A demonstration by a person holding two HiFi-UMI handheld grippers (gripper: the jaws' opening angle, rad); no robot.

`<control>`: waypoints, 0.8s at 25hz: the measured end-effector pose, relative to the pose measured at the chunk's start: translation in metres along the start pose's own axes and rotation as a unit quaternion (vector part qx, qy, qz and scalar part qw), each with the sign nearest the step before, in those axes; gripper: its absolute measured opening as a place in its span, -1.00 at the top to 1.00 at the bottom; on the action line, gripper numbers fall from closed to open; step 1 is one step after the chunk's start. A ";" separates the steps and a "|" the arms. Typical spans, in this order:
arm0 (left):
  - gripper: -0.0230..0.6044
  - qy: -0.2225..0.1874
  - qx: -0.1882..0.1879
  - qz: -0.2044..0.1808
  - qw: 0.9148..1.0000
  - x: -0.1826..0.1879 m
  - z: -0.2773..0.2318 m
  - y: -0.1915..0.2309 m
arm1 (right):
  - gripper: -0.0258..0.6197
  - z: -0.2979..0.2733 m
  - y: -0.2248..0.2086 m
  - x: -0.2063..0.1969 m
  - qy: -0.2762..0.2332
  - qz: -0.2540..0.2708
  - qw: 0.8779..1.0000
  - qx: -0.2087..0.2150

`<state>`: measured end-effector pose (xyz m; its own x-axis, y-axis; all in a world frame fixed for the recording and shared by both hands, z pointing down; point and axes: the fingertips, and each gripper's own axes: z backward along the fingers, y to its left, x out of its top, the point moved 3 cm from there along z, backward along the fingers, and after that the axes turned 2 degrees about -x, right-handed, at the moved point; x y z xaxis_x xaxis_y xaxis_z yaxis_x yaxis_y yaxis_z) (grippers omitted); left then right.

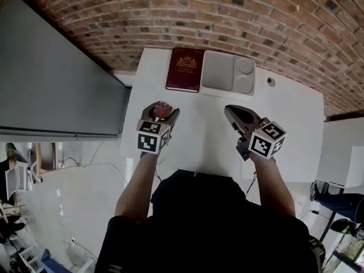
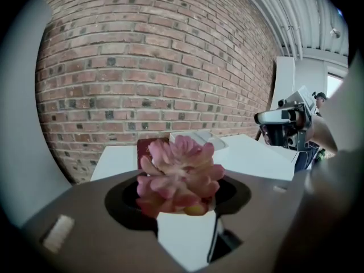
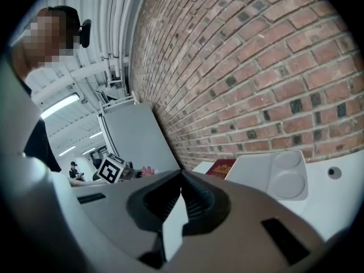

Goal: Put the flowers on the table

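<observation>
Head view with both gripper views. A white table (image 1: 199, 138) stands against a brick wall (image 1: 239, 16). A red book (image 1: 185, 69) lies flat at the table's wall edge and serves as the landmark here. A white compartment tray (image 1: 222, 73) lies just beside the book, on its right.

The left gripper (image 1: 161, 106) is held over the table on the person's side of the book and slightly to its left. Its jaws stand wide and grasp a pink flower (image 2: 178, 174), whose petals fill the gap between them.

The right gripper (image 1: 230, 110) is also on the person's side of the book, but off to its right. Its jaws are clenched tip to tip, with nothing between them.
</observation>
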<state>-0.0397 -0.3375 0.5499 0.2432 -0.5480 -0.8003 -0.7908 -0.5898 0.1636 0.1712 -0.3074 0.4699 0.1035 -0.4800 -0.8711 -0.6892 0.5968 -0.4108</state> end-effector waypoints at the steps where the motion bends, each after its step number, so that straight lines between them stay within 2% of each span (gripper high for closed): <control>1: 0.10 0.005 -0.001 0.000 1.000 -0.002 -0.006 0.004 | 0.89 -0.004 -0.002 -0.001 0.003 -0.001 1.000 -0.001; 10: 0.10 0.055 -0.026 -0.001 0.998 -0.030 -0.056 0.017 | 0.89 -0.025 -0.010 -0.013 0.026 -0.008 1.000 -0.006; 20: 0.10 0.110 -0.046 -0.014 0.993 -0.062 -0.112 0.021 | 0.89 -0.013 -0.018 -0.044 0.047 -0.030 0.998 -0.031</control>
<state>-0.0080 -0.3827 0.6674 0.3894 -0.6411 -0.6613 -0.7297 -0.6529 0.2033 0.1695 -0.3055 0.5187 0.0812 -0.5734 -0.8152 -0.7272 0.5253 -0.4419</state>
